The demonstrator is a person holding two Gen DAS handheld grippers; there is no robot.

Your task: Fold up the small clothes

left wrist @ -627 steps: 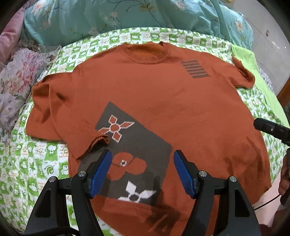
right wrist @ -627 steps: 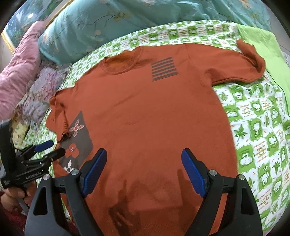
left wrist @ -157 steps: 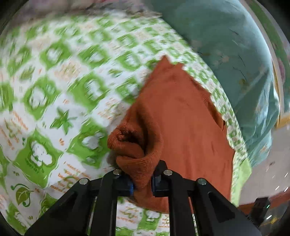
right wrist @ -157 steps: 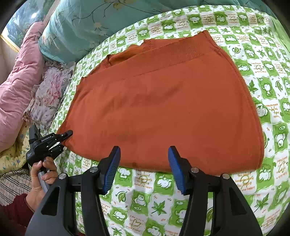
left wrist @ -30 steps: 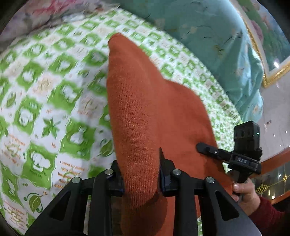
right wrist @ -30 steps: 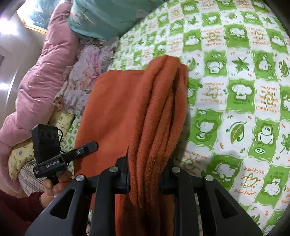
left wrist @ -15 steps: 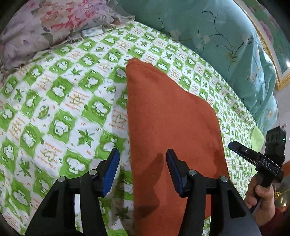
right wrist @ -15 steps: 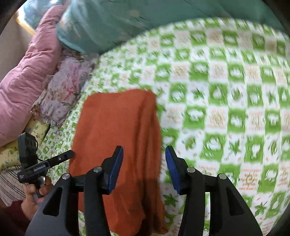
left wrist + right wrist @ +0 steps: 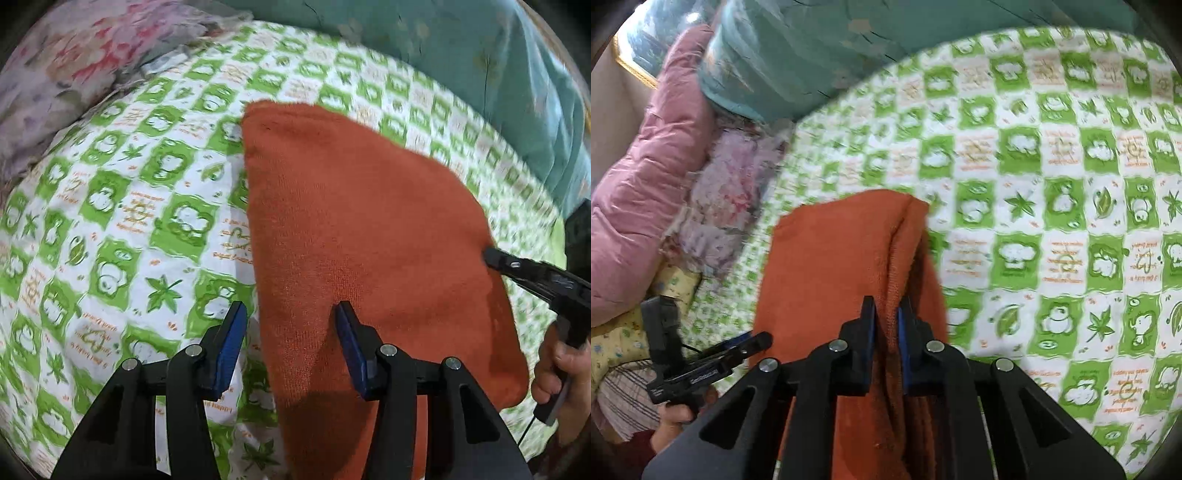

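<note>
The orange knitted sweater (image 9: 362, 229) lies folded into a compact block on the green-and-white bedsheet (image 9: 110, 206). My left gripper (image 9: 290, 332) is open, its fingers straddling the sweater's near left edge, holding nothing. In the right wrist view my right gripper (image 9: 886, 325) is shut on the sweater's (image 9: 827, 266) right edge, with a ridge of cloth pinched between the blue pads. The right gripper also shows at the right of the left wrist view (image 9: 517, 266), and the left gripper at lower left of the right wrist view (image 9: 746, 343).
A teal quilt (image 9: 461, 55) lies along the far side of the bed. A floral pillow (image 9: 74, 59) and a pink padded quilt (image 9: 639, 184) lie to the left. The patterned sheet (image 9: 1052, 221) stretches to the right of the sweater.
Half a second ago both grippers were open over the folded sweater. The right gripper has since closed on the sweater's right edge. The left stays open and has moved closer.
</note>
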